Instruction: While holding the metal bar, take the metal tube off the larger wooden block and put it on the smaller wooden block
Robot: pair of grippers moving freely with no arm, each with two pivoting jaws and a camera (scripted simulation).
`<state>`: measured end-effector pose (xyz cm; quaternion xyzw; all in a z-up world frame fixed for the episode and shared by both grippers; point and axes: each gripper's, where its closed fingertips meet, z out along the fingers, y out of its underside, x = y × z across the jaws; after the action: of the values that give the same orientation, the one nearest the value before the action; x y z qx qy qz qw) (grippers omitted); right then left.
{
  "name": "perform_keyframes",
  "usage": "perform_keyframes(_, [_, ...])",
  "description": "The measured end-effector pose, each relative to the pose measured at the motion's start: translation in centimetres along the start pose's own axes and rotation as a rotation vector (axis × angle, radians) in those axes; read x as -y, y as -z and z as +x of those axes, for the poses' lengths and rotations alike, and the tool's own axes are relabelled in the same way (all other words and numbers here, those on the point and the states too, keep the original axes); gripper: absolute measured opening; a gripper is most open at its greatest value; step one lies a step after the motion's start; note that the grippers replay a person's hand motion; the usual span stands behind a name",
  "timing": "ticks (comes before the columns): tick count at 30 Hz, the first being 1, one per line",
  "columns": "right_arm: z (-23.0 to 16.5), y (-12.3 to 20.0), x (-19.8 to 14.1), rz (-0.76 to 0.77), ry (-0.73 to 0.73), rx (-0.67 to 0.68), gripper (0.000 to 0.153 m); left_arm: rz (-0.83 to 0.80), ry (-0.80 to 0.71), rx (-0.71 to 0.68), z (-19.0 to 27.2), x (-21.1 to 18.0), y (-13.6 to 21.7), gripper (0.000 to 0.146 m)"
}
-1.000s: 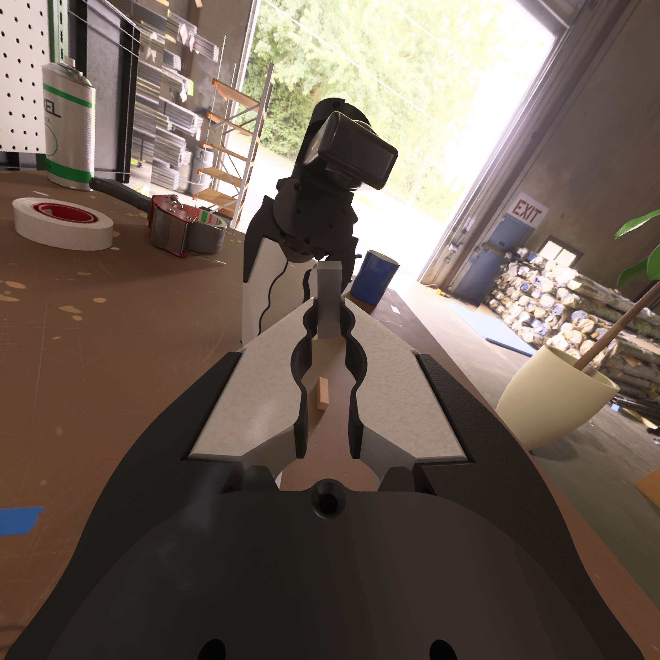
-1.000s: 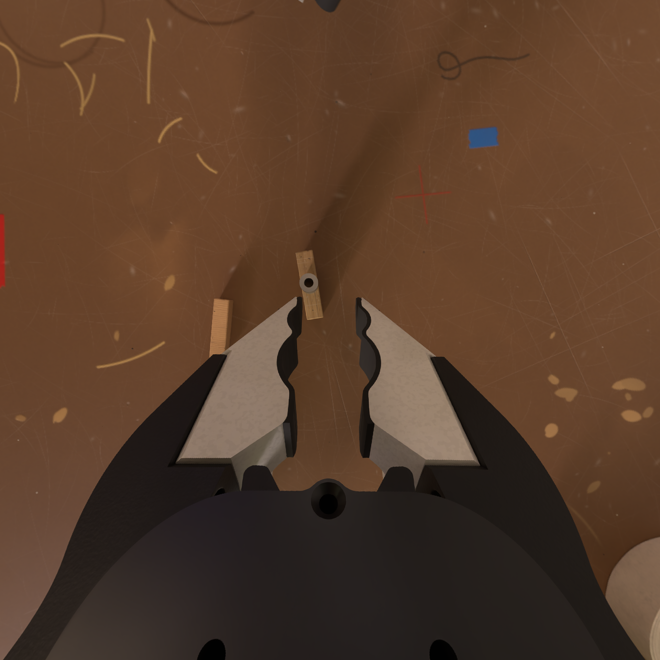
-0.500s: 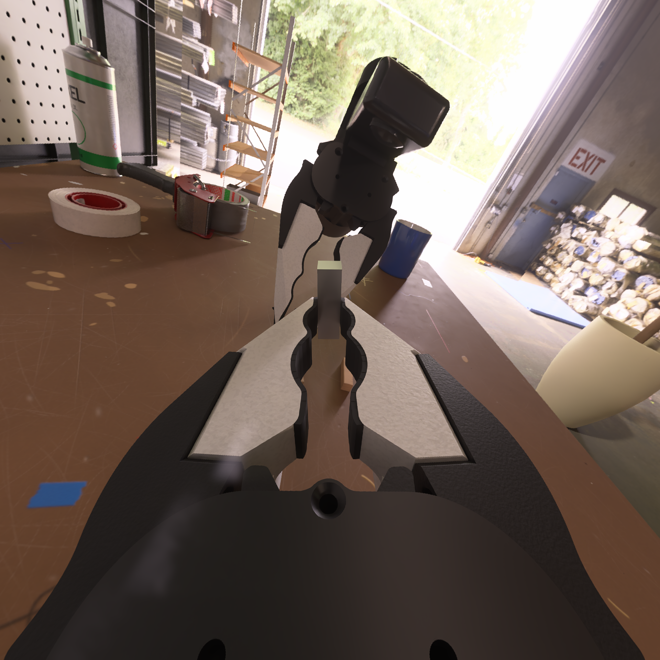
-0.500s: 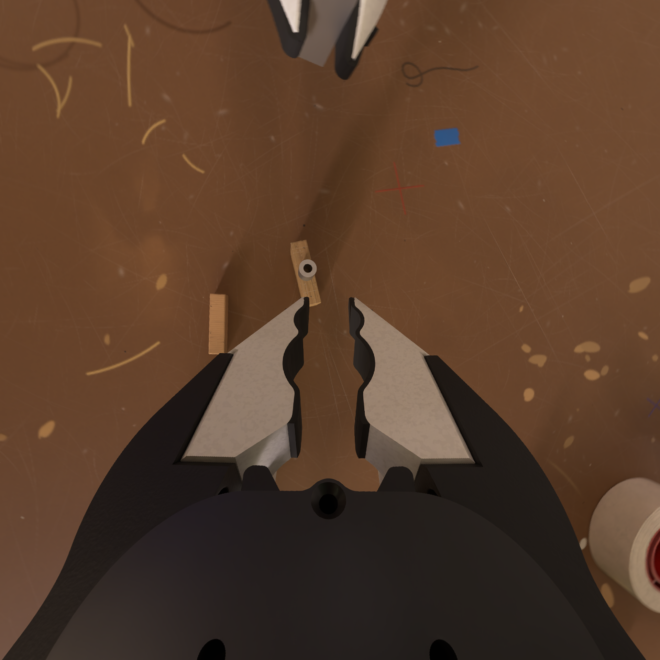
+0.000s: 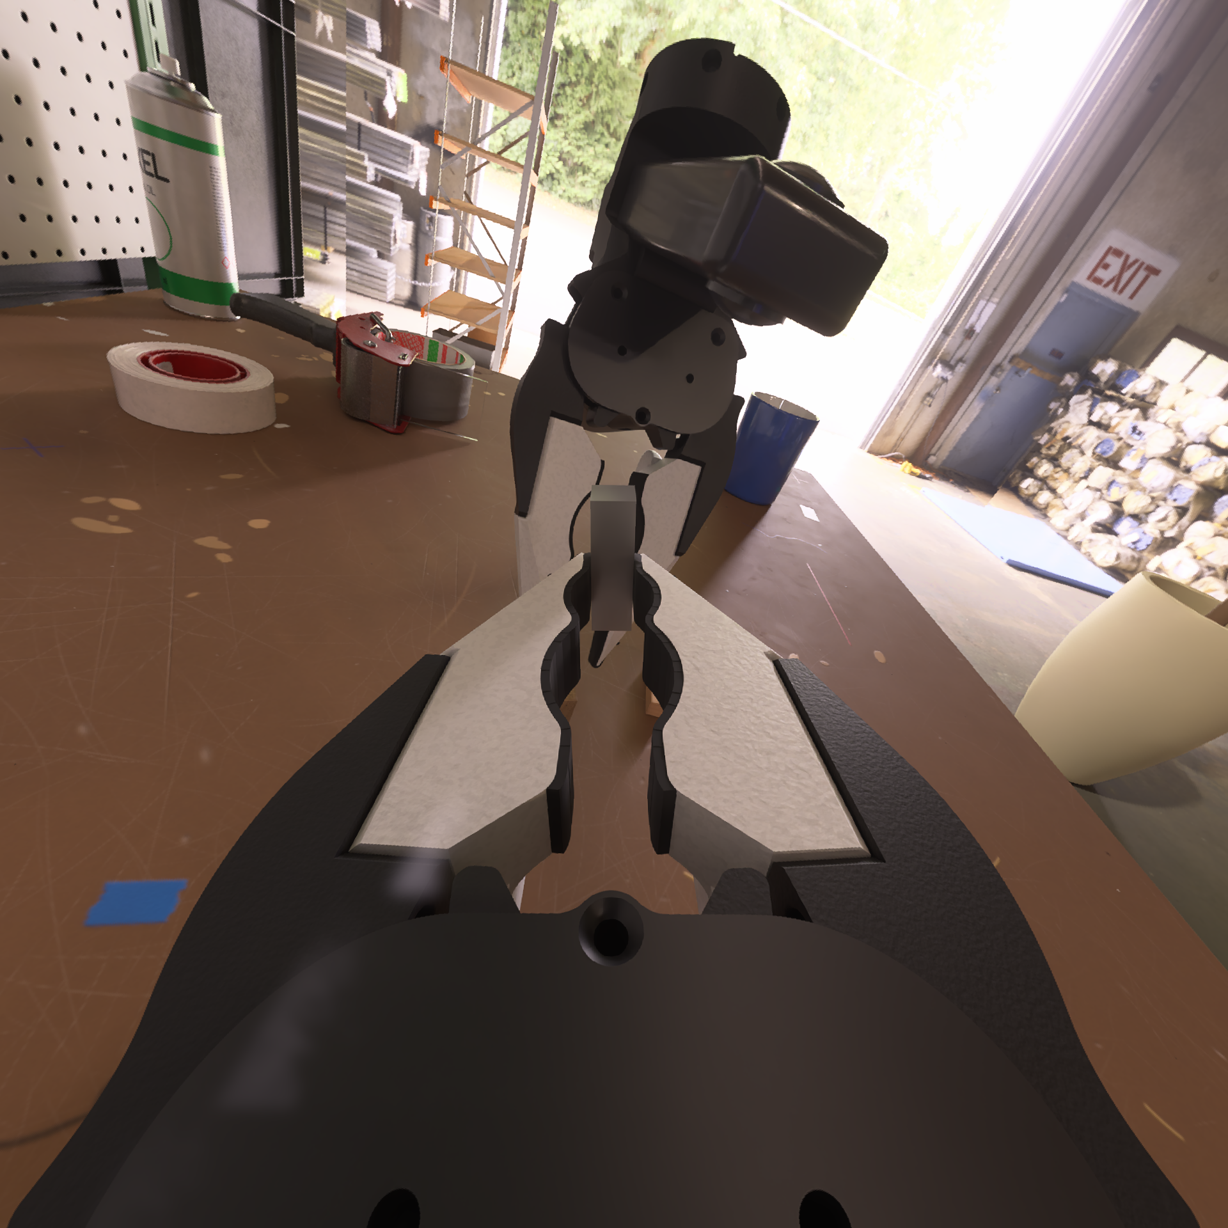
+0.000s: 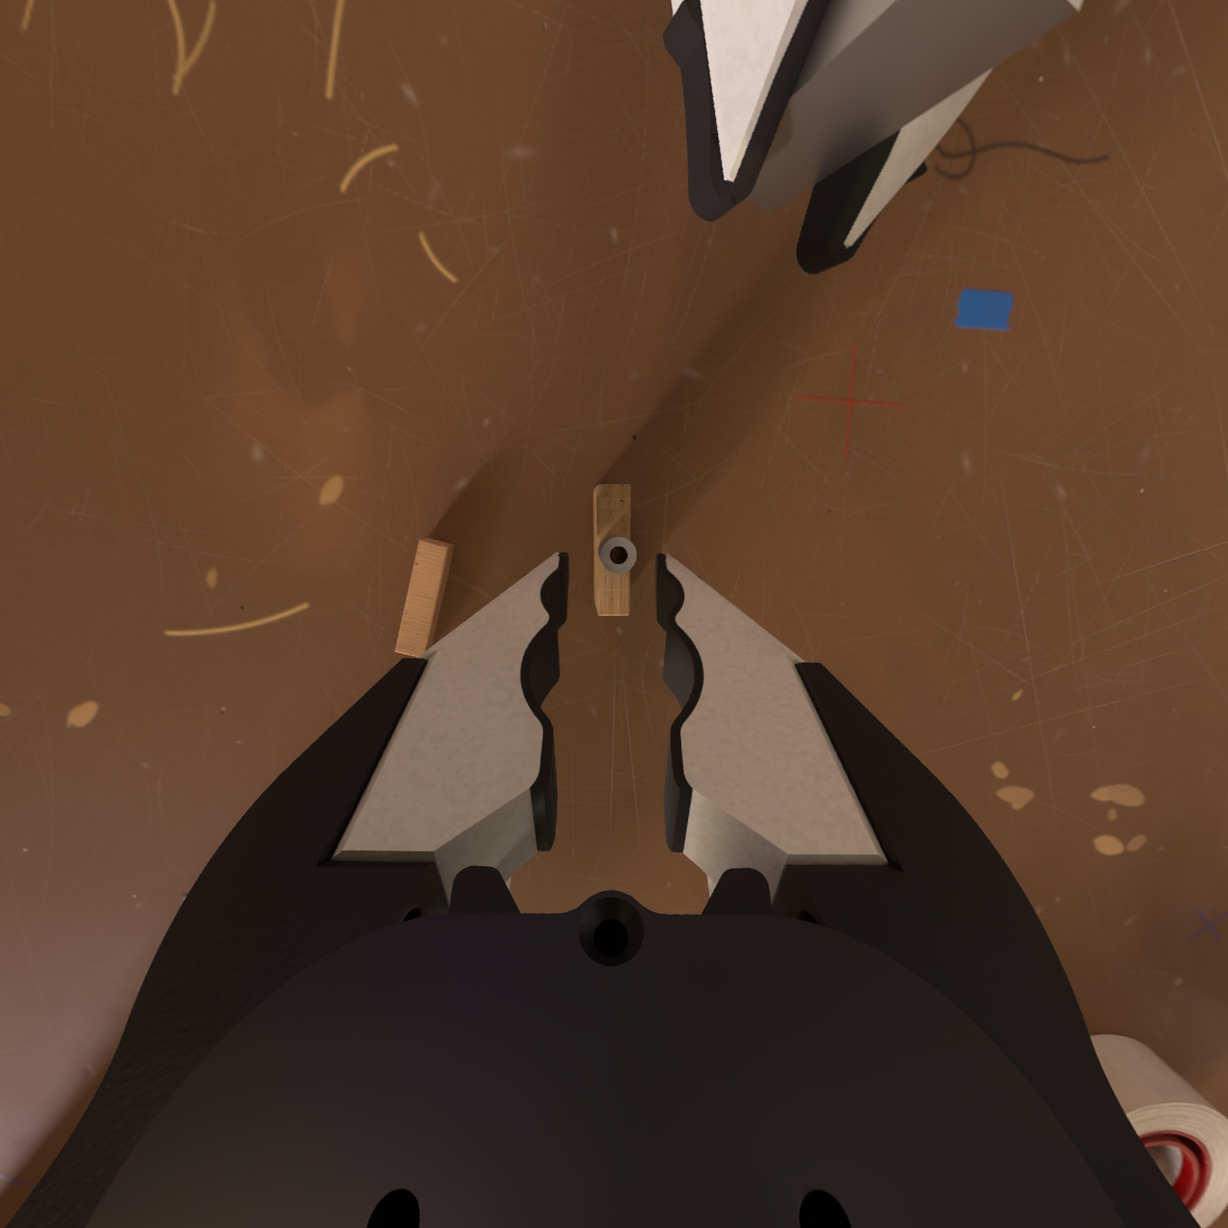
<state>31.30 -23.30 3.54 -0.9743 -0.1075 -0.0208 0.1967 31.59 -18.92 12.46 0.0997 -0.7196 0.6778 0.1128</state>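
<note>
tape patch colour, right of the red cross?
Blue tape patch, clearest in the right wrist view.

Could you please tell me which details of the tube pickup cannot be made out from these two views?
- Metal tube: right wrist view shows only its top ring from above, so its height is hidden.
- Metal bar: left wrist view hides its lower end behind the left gripper.
- Wooden blocks: left wrist view shows only a sliver between the fingers.

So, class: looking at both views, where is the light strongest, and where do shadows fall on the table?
Left wrist view: the open doorway is blown out to white, leaving the right gripper backlit and dark. Right wrist view: even, softer light; two broad dark shadow bands cross the table and meet near the metal tube.
</note>
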Motion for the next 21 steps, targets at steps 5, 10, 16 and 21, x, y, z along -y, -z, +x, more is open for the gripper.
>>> perform_keyframes(5, [0.2, 0.0, 0.2, -0.008, 0.007, 0.002, 0.010, 0.001, 0.002, 0.001, -0.1, 0.0, 0.1, 0.011])
perform_keyframes(10, [0.2, 1.4, 0.4, 0.056, -0.082, -0.020, 0.010, -0.013, -0.003, -0.001, 0.1, -0.1, 0.0, 0.011])
perform_keyframes(16, [-3.0, 2.2, -0.9, 0.026, -0.233, 0.037, 0.010, -0.083, -0.070, -0.002, 0.6, -1.2, -0.7, 0.011])
perform_keyframes(21, [-6.0, 0.1, -2.0, -0.041, -0.268, 0.039, 0.010, -0.138, -0.123, -0.008, 1.2, -2.2, -1.3, 0.011])
